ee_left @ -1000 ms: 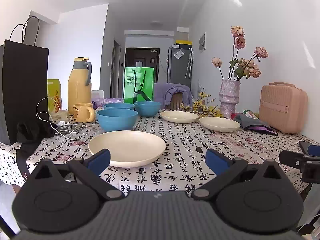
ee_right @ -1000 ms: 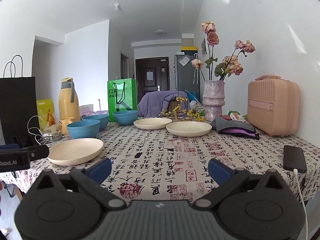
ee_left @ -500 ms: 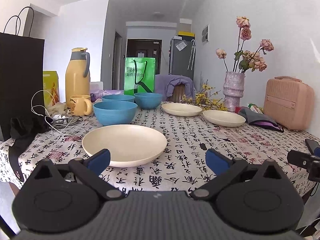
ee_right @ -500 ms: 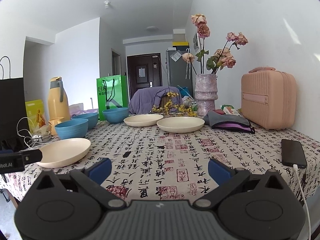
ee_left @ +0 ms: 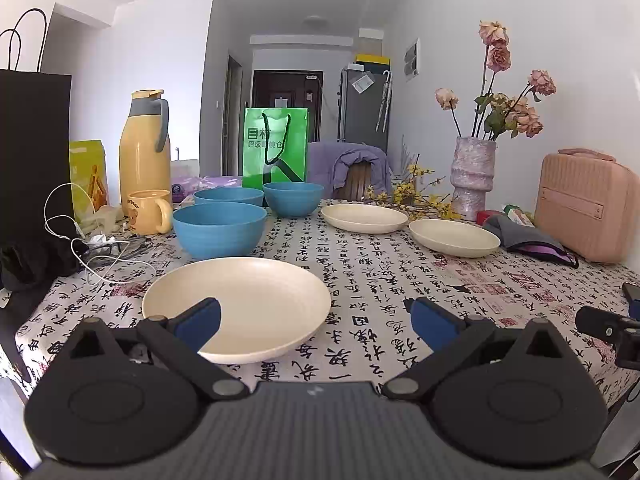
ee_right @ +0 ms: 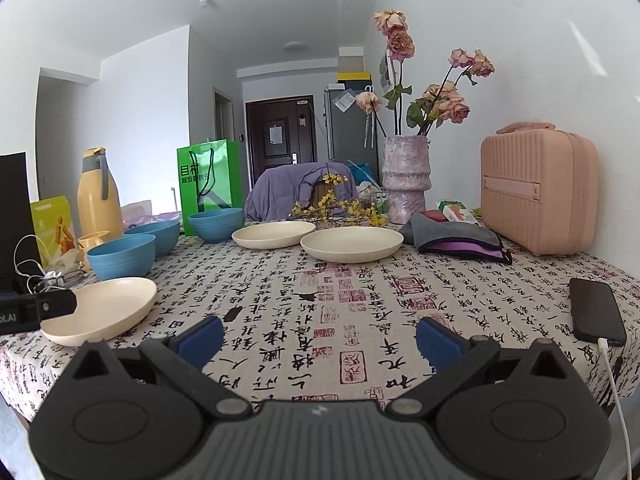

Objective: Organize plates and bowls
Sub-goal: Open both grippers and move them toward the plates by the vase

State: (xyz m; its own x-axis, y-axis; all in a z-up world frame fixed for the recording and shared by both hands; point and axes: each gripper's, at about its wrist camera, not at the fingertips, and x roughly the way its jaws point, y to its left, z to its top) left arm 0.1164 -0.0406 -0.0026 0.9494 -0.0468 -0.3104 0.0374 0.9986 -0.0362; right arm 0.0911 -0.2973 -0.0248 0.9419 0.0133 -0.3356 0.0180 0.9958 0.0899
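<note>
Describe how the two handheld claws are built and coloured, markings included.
The left claw and the right claw look alike: a ribbed dark grey body, two round black housings, black linkage arms with silver pivot pins, and blue pads at the fingertips. In the right wrist view the left claw's black side shows white lettering, cut off at the frame edge. No hands or sleeves show.
</note>
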